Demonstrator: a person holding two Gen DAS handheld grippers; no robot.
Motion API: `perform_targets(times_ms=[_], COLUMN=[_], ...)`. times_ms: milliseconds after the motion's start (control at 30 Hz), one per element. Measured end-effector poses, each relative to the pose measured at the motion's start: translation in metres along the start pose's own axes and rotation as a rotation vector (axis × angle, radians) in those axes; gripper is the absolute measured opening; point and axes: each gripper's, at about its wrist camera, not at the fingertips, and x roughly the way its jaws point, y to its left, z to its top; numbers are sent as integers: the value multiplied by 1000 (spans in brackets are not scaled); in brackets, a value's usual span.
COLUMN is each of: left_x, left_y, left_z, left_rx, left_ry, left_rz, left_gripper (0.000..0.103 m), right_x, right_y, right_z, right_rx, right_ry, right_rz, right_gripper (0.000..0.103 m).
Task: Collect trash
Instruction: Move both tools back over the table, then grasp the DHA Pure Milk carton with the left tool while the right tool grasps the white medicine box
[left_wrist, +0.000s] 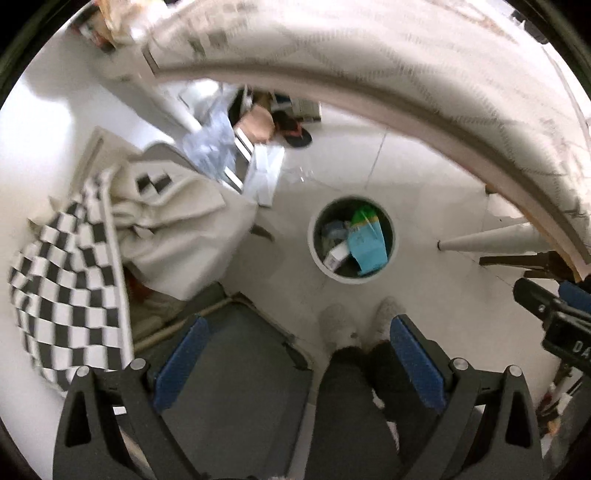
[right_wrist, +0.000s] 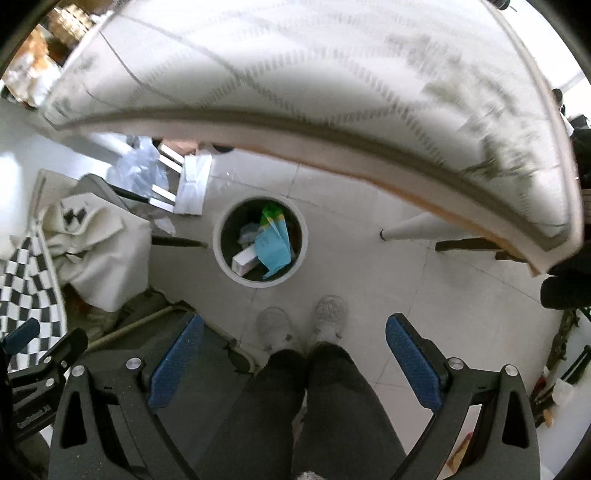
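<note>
A round white trash bin (left_wrist: 390, 254) stands on the tiled floor below both grippers; it also shows in the right wrist view (right_wrist: 302, 254). Inside lie a light blue paper packet (left_wrist: 369, 249), a green packet (left_wrist: 364, 215) and a small white box (left_wrist: 338, 255); the same blue packet (right_wrist: 273, 249) and white box (right_wrist: 243, 260) show in the right wrist view. My left gripper (left_wrist: 297, 352) is open and empty, high above the floor. My right gripper (right_wrist: 293, 350) is open and empty, also high above the floor.
A table edge with a white patterned cloth (left_wrist: 406, 74) arcs over the top of both views. A chair with a cream cloth and a checkered blanket (left_wrist: 74, 288) stands to the left. The person's legs and slippers (right_wrist: 328, 317) are below the bin. A white table leg (right_wrist: 417, 227) is at right.
</note>
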Motion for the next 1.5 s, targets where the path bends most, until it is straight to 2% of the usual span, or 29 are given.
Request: perform_targets(times_ms=[133, 200, 333, 400, 500, 633, 767, 867, 967, 1067, 1133, 1233, 1367, 1400, 1500], left_x=[-33, -48, -68, -78, -85, -75, -61, -43, -24, -6, 9, 29, 47, 49, 50], left_y=[7, 7, 1, -8, -19, -39, -59, -74, -87, -93, -92, -85, -70, -68, -65], left_z=[14, 31, 72, 99, 148, 232, 309, 367, 420, 458, 473, 480, 477, 481, 479], left_rx=[-17, -48, -84, -94, -142, -242, -341, -387, -398, -390, -384, -400, -445, -451, -460], left_ry=[-54, -82, -142, -179, -194, -168, -124, -78, -35, -1, 27, 75, 130, 131, 143], left_rz=[29, 26, 31, 59, 62, 32, -9, -10, 36, 146, 214, 248, 250, 247, 242], left_gripper=[101, 101, 101, 101, 101, 102, 102, 102, 102, 102, 102, 102, 103, 103, 103], right_x=[-41, -59, -85, -91, -95, -104, -100, -90, -76, -60, -49, -32, -5, -1, 0], right_y=[4, 4, -9, -22, -48, -81, -92, -87, -79, -60, -46, -31, -21, -20, -23], right_z=[16, 30, 78, 110, 173, 285, 401, 489, 562, 612, 633, 652, 672, 674, 677], right_rx=[8, 22, 64, 81, 104, 124, 98, 59, 18, -40, -81, -114, -124, -128, -139], right_ry=[-29, -47, -73, -77, -68, -87, -105, -117, -111, -106, -98, -64, -14, -8, -24], right_rz=[34, 55, 108, 115, 109, 119, 110, 73, 40, -3, -22, -13, 17, 19, 42], right_gripper=[100, 100, 100, 100, 100, 100, 100, 100, 100, 100, 100, 100, 99, 94, 89])
